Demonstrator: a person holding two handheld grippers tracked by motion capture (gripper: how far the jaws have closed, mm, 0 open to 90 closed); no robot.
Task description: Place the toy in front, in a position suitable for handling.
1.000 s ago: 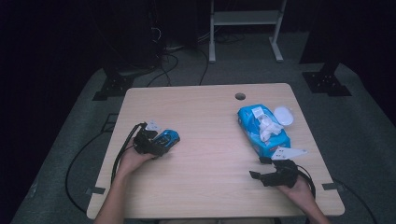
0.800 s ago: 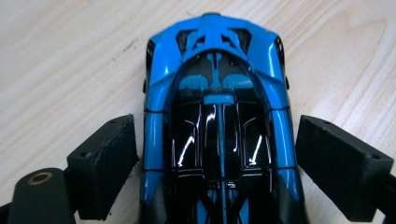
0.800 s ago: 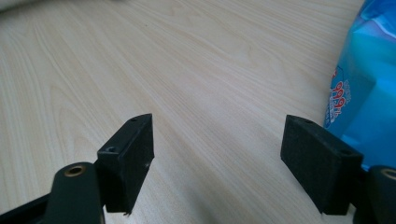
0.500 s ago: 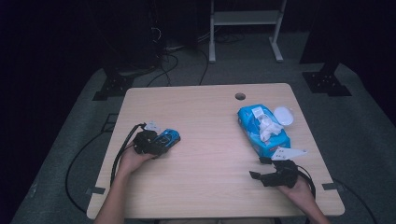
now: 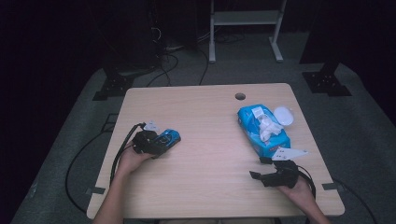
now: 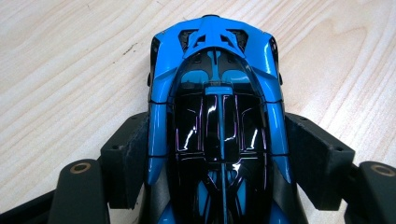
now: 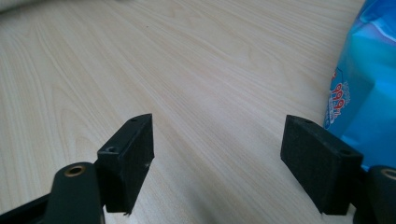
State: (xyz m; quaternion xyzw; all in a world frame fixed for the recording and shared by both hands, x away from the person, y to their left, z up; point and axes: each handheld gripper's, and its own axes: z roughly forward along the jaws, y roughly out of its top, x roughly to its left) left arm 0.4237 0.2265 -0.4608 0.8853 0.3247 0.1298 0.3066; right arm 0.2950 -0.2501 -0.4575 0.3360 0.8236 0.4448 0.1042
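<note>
Dark floor and cables ring the pale wooden worktop (image 5: 210, 140). On its left side sits the blue toy car (image 6: 217, 116), and my left tool (image 5: 156, 143) has just been closing its jaws, whose pads now press the car's flanks, so I judge the grasp made and the lift and placing left. My right tool (image 7: 217, 158) rests with jaws apart near the blue wet-wipes pack (image 5: 262, 130), gripping nothing.

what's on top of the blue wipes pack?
A crumpled white wipe sticks out of the top of the wipes pack, with a white label near its far end. What is inside the pack is covered.
</note>
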